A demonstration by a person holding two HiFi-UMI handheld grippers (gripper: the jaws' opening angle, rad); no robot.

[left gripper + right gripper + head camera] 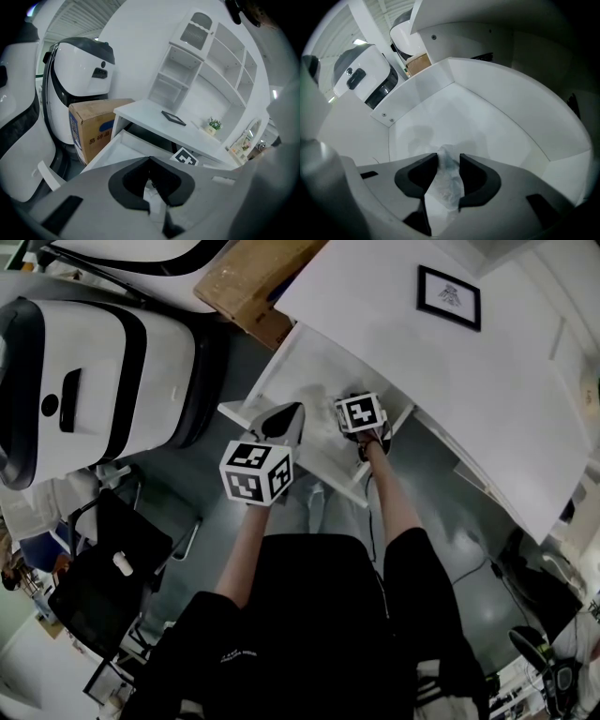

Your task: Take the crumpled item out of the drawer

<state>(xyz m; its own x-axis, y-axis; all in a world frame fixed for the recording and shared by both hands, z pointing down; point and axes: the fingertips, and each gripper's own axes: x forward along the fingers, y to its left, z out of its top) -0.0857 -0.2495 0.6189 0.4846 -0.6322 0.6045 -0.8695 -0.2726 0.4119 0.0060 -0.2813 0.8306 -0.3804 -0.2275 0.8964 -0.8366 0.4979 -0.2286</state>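
Looks like an office-like lab: desk [154, 119], shelves [211, 61], cardboard box [91, 129] (bulky white machines [94, 371] beside).

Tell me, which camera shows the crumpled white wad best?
The right gripper view: the crumpled wad sits directly between the right claw's jaws, touching both, inside the drawer. In the head view it is hidden beneath that claw's marker cube. The left gripper view shows the drawer's rim but no wad.
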